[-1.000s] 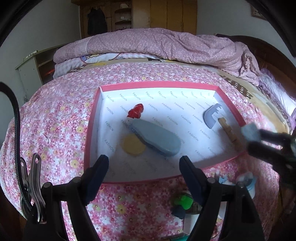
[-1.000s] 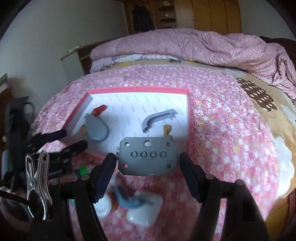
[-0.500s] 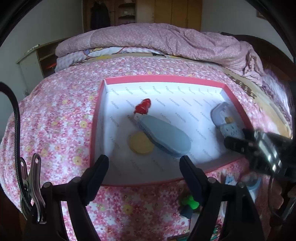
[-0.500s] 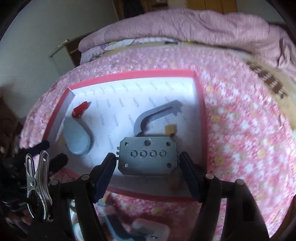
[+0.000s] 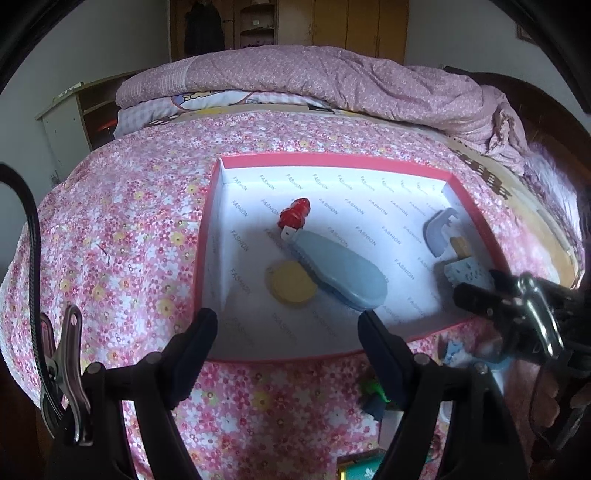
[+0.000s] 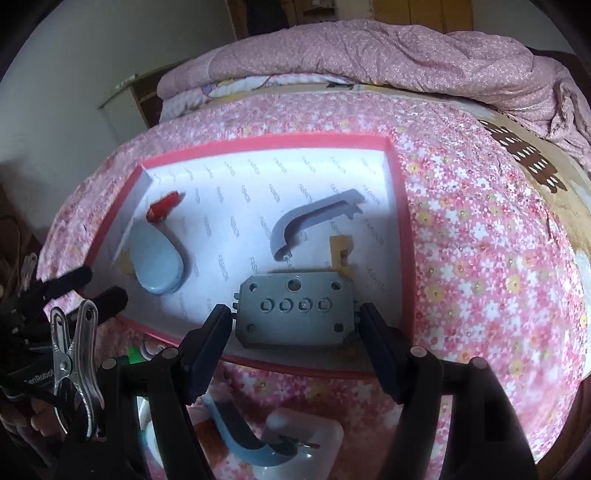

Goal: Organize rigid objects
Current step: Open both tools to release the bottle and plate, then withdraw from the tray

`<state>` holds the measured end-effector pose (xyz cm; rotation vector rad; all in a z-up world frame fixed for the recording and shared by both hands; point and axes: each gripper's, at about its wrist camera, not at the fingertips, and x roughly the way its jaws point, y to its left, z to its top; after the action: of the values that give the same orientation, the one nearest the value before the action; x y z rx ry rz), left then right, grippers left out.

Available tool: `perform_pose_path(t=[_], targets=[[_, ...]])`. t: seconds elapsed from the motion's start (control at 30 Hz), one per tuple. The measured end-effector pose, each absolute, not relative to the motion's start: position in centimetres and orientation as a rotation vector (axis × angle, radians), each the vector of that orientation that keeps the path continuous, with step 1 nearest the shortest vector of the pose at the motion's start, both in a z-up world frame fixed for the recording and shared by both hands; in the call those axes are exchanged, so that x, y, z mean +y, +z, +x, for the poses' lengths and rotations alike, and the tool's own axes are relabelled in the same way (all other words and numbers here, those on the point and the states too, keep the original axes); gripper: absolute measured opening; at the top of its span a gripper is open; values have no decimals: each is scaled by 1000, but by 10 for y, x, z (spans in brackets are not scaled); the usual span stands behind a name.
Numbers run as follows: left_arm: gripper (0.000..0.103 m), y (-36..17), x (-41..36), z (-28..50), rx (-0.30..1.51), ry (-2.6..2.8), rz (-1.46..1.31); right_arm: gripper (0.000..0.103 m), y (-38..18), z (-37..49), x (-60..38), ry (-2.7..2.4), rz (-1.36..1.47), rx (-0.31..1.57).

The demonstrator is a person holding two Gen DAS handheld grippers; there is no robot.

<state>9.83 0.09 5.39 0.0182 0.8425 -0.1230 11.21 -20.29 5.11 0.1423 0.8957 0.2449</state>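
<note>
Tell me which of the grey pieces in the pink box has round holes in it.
The flat grey plate held in the right claw. The curved handle and oval brush show no holes.

Matt grey plastic plate (image 6: 297, 314) with holes. Printed paper lines the pink cardboard box (image 6: 400, 236). Floral cotton bedspread (image 5: 122, 236); glossy red piece (image 5: 294, 218).

"fashion" all over the box lining (image 5: 369, 206)

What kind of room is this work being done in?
Most likely a bedroom. The box lies on a bed with a pink flowered sheet, a rumpled pink quilt is heaped at the far end, and wooden wardrobe doors stand behind it.
</note>
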Motion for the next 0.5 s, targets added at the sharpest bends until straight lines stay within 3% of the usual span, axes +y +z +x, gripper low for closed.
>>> perform_pose_path(t=[0.5], targets=[[82, 70, -8, 65, 820, -197, 20, 72, 77, 75, -217, 277, 188, 802]])
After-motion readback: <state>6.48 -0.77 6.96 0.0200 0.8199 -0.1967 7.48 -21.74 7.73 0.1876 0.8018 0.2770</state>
